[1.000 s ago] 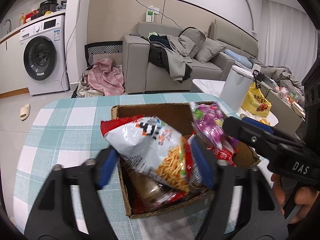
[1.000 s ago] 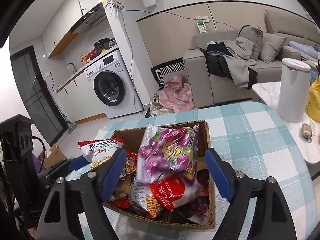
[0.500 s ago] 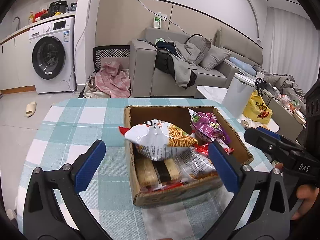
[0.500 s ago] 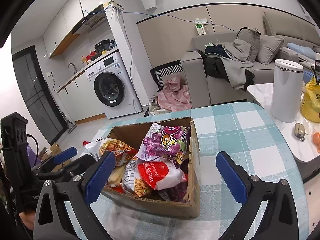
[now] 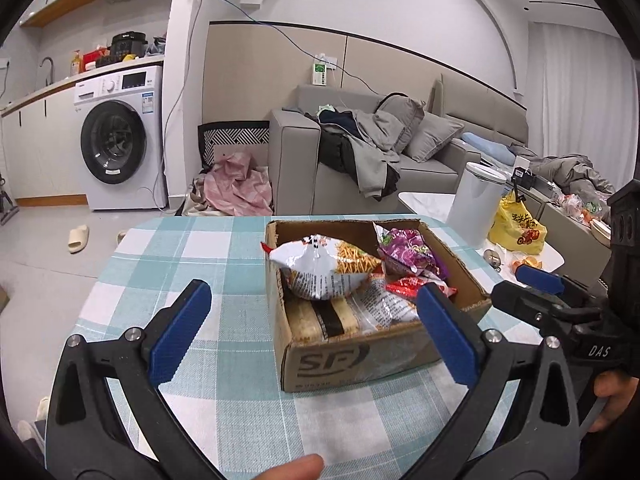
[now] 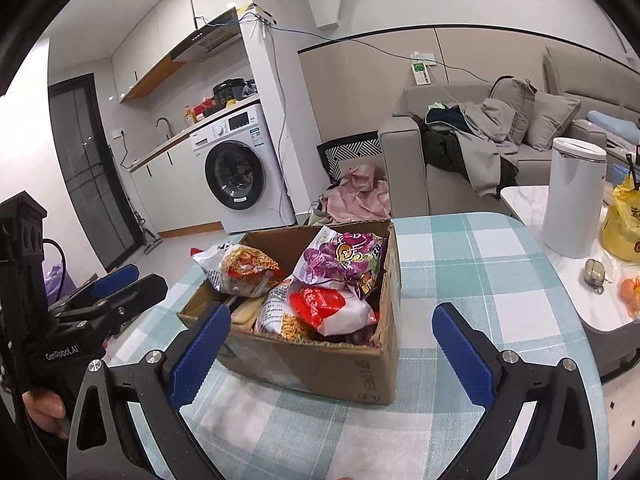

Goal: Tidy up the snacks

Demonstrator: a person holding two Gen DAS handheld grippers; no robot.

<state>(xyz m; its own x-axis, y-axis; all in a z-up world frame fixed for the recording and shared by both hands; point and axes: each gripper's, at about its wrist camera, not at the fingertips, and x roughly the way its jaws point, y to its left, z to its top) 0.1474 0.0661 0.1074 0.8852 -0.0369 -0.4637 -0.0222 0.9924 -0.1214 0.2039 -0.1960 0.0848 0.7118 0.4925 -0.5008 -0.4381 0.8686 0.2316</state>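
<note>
with every snack bag [image 5: 324, 270] dropped into the cardboard box [image 5: 372, 354], left gripper [image 5: 316, 334] and right gripper [image 6: 332, 350] hover released, empty.

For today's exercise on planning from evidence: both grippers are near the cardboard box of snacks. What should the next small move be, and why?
Probably ease both grippers back and stop. The left gripper and right gripper have just been opening and now stand wide with nothing between the jaws. The silver chip bag and purple bag already lie in the cardboard box, and no loose snack shows on the checked tablecloth.
</note>
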